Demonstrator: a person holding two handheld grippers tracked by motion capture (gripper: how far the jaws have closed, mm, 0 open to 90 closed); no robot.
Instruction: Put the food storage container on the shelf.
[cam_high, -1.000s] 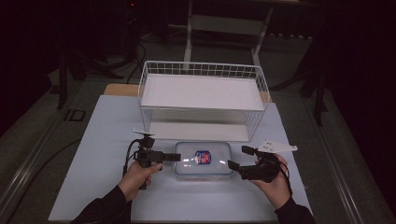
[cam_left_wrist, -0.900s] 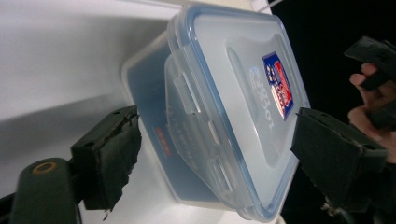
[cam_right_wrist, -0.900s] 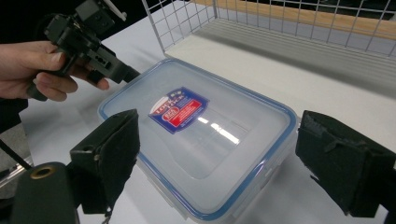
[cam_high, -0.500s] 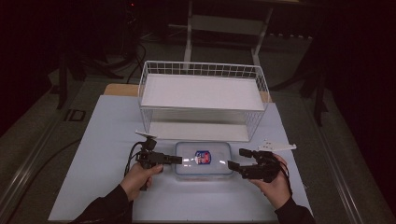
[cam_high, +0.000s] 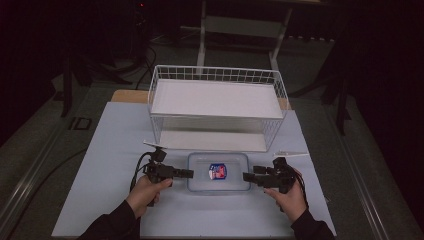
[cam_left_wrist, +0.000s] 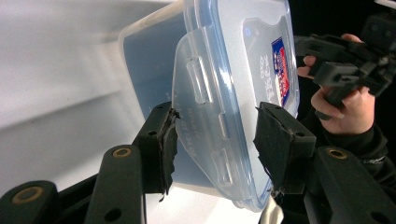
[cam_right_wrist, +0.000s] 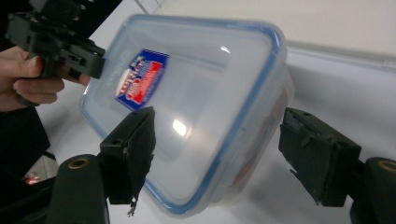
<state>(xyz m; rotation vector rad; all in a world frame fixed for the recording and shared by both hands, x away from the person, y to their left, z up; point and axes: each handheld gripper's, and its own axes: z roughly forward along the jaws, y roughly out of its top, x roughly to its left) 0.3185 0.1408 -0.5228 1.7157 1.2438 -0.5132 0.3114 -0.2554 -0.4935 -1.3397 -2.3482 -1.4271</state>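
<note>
Two claws flank a clear lidded container (cam_high: 218, 172) with a red-and-blue label, sitting on the white tabletop (cam_high: 115, 150) just in front of a white wire basket (cam_high: 216, 107). Left claw (cam_high: 186, 173) has just been closing and now pinches the lid's side latch. Right claw (cam_high: 248, 176) has been narrowing too, jaws straddling the other end without touching.

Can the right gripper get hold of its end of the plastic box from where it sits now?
Probably yes. The right gripper already straddles the near end of the box, jaws open on either side with gaps, nothing between. The left gripper is at the opposite end, out of its way.
</note>
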